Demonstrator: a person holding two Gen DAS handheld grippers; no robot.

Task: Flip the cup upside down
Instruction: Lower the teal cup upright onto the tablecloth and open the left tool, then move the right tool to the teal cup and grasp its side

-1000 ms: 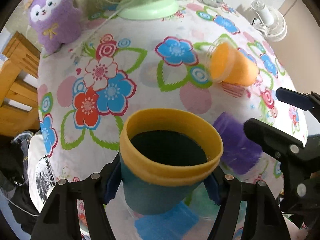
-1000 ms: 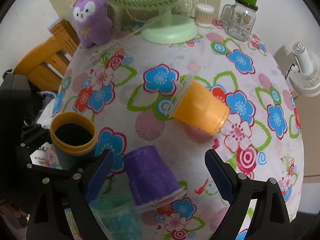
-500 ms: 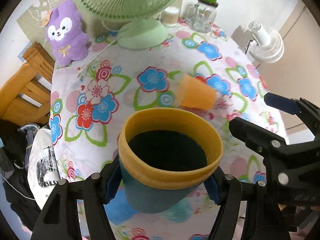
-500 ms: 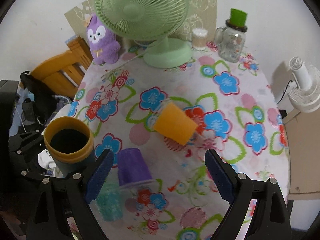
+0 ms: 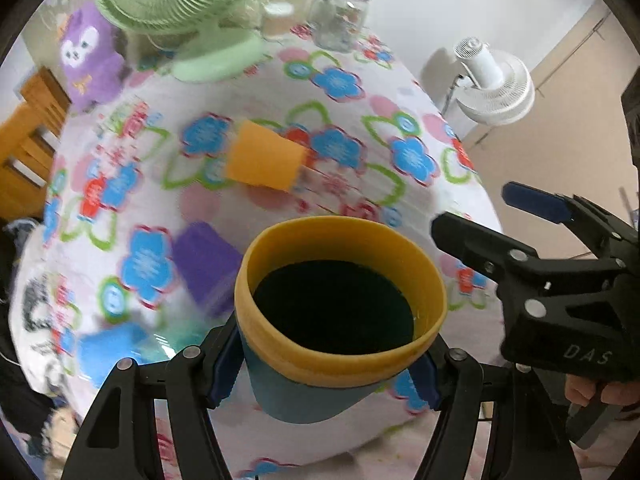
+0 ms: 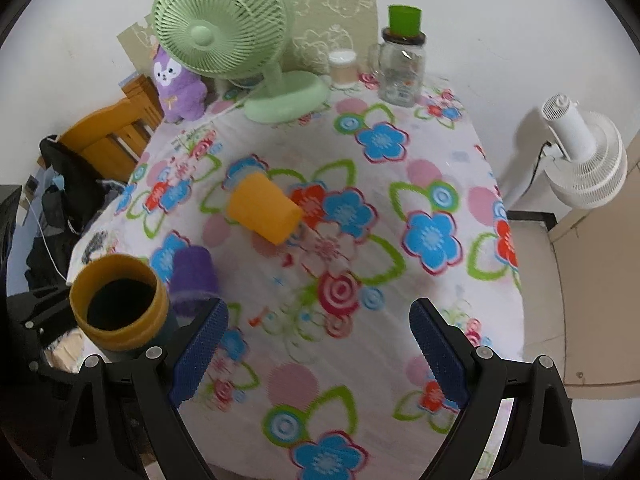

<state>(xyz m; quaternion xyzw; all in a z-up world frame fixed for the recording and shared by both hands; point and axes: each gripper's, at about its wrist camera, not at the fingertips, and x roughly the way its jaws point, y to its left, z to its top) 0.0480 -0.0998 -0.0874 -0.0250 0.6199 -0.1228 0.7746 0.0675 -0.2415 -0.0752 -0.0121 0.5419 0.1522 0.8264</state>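
Note:
My left gripper (image 5: 326,376) is shut on a teal cup with a wide yellow rim (image 5: 340,308). It holds the cup upright, mouth up, high above the flowered table (image 5: 380,184). The same cup shows at the lower left of the right wrist view (image 6: 118,306). My right gripper (image 6: 316,354) is open and empty, high above the table's near side; it also shows at the right of the left wrist view (image 5: 496,220).
An orange cup (image 6: 262,208) lies on its side mid-table. A purple cup (image 6: 194,276) stands mouth down near the left. A blue cup (image 5: 108,350) lies near the front-left edge. A green fan (image 6: 224,28), plush toy (image 6: 178,84) and glass jar (image 6: 400,64) stand at the back.
Both grippers have risen and pulled back from the table, so it looks smaller. The left gripper still holds the cup upright. The right gripper stays open.

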